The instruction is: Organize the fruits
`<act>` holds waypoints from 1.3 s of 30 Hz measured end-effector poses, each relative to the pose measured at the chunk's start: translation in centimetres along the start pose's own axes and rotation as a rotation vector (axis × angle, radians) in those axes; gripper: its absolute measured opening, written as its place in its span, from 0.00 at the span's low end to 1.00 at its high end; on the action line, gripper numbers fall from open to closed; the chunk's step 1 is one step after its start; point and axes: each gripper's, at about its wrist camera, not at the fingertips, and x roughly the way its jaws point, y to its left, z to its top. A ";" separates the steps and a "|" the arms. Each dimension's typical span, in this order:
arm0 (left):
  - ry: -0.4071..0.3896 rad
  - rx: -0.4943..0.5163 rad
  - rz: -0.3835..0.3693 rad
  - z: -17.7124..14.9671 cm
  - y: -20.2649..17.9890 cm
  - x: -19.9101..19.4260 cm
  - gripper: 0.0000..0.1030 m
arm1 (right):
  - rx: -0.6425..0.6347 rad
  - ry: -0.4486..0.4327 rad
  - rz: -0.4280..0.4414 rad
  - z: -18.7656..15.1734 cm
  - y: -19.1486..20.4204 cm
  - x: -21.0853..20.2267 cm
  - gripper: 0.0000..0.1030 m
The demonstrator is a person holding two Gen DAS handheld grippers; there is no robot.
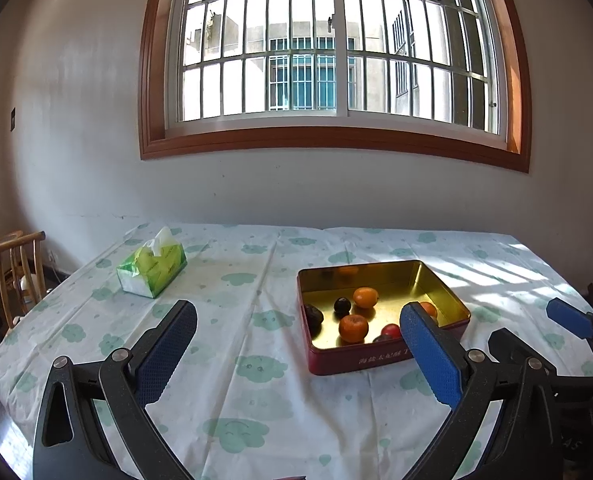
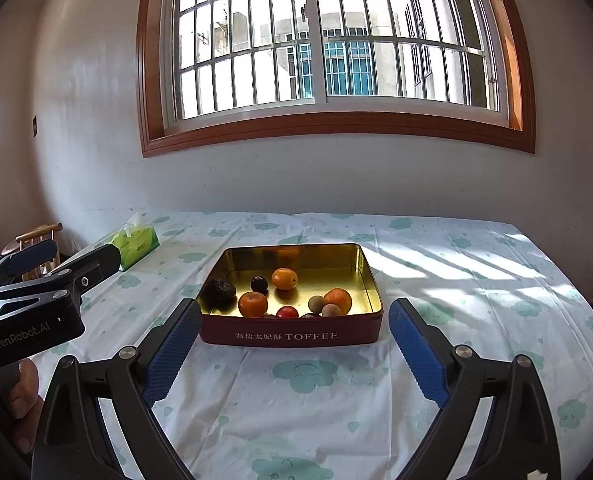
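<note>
A red toffee tin [image 2: 292,336] with a gold inside stands on the tablecloth. In it lie three oranges, one at the front left [image 2: 253,304], a dark plum [image 2: 259,283], a wrinkled dark fruit [image 2: 221,290], a red tomato [image 2: 287,312] and small brown fruits [image 2: 316,304]. My right gripper [image 2: 295,308] is open in front of the tin, nothing between its fingers. In the left wrist view the tin [image 1: 376,266] sits ahead to the right with an orange [image 1: 353,328] and the plum [image 1: 342,305] showing. My left gripper [image 1: 298,312] is open and empty, its right finger [image 1: 428,352] overlapping the tin's near corner.
A green tissue box [image 1: 152,268] stands at the table's far left. A wooden chair [image 1: 16,264] is beyond the left edge. The table ends at a wall under a barred window. A hand [image 2: 24,392] holds the left gripper's body [image 2: 36,320].
</note>
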 end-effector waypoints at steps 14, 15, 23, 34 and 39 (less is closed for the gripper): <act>-0.014 0.005 0.012 0.1 0.0 -0.2 0.98 | -0.004 -0.002 0.001 0.2 0.0 0.2 0.92; -0.016 0.007 0.014 0.1 0.0 -0.2 0.98 | -0.005 -0.002 0.001 0.2 0.0 0.1 0.93; -0.019 0.010 0.018 0.2 -0.1 -0.2 0.98 | -0.004 0.001 0.002 0.2 0.0 0.2 0.93; -0.014 0.011 0.017 0.1 -0.2 -0.1 0.99 | -0.006 0.014 0.001 -0.4 -0.2 0.3 0.93; -0.012 0.011 0.016 -0.1 -0.1 0.0 0.99 | -0.003 0.019 0.000 -0.5 -0.4 0.4 0.93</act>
